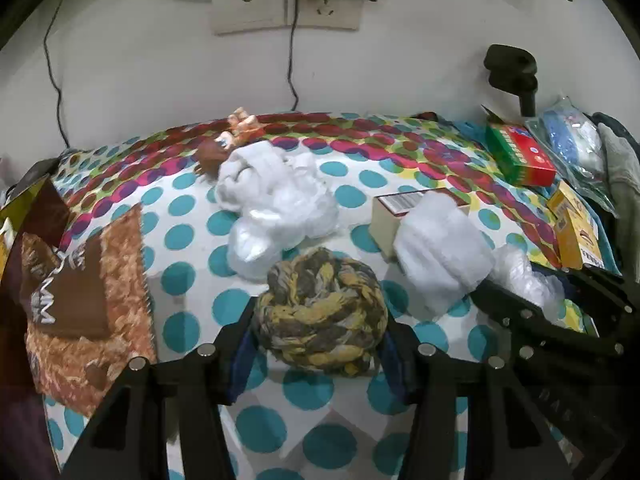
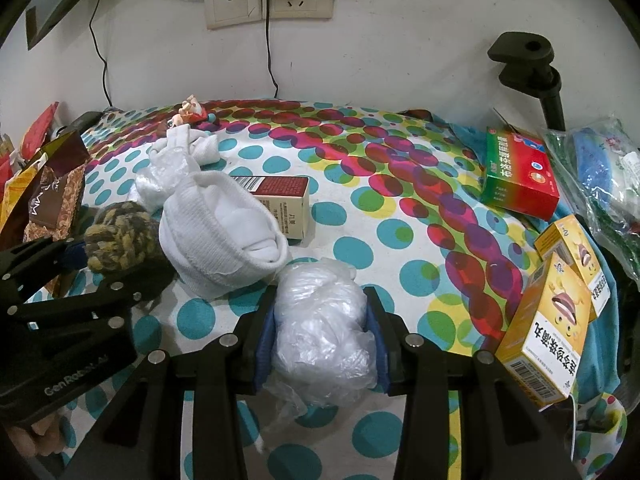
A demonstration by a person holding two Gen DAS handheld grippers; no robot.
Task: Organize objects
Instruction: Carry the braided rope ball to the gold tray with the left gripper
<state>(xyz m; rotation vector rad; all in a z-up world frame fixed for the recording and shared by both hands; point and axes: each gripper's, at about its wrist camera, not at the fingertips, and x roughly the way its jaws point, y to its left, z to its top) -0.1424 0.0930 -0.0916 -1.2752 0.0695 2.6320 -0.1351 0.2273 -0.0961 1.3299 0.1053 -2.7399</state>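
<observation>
My left gripper [image 1: 318, 340] is shut on a yellow-and-grey rope ball [image 1: 322, 312], which rests on the dotted cloth; the ball also shows in the right wrist view [image 2: 120, 236]. My right gripper [image 2: 322, 332] is shut on a crumpled clear plastic bag [image 2: 324, 328], also seen in the left wrist view [image 1: 524, 276]. A rolled white sock [image 2: 220, 232] lies between the two grippers. A second white sock with plastic wrap [image 1: 276, 196] lies further back.
A maroon-and-cream box [image 2: 280, 204] lies behind the sock. A red-green box [image 2: 520, 172], yellow boxes [image 2: 548, 324] and a plastic packet [image 2: 600, 168] sit at the right. A brown snack bag [image 1: 80, 300] lies at the left. Small figurines [image 1: 240, 128] stand near the wall.
</observation>
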